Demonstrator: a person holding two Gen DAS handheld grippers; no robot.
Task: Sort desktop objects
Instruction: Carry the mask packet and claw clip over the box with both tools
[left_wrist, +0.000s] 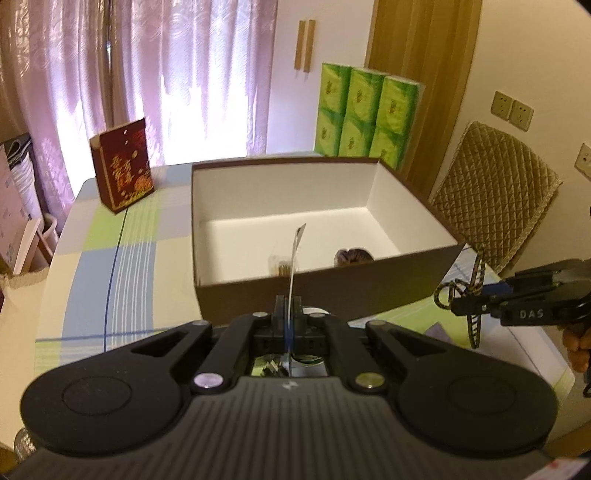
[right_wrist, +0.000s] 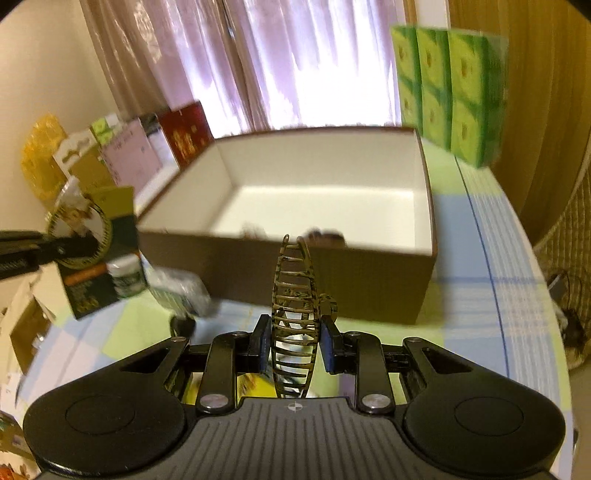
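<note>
Brown box (left_wrist: 325, 291): brown outside, white inside, lidless, centre of both views on the checked worktop (left_wrist: 110, 266); two small things lie low against its near wall, too hidden to name.
Left gripper (left_wrist: 289, 306): jaws fully closed on a thin flat packet (left_wrist: 295, 258), which stands on edge above the jaws, in front of the box's near wall.
Packet, right wrist view: printed card (right_wrist: 99, 240) at the left edge, pinched in the black jaws there.
Right gripper (right_wrist: 295, 347): jaws narrow, blue pads (right_wrist: 327, 347) pressing either side of a camouflage-patterned hair claw (right_wrist: 293, 314).
Hair claw: upright between the pads, its top rising before the box's near wall; in the left wrist view it (left_wrist: 476, 291) hangs at the right edge.
Background: green tissue packs (left_wrist: 364, 114) upper right, red bag (left_wrist: 123, 166) at left.
</note>
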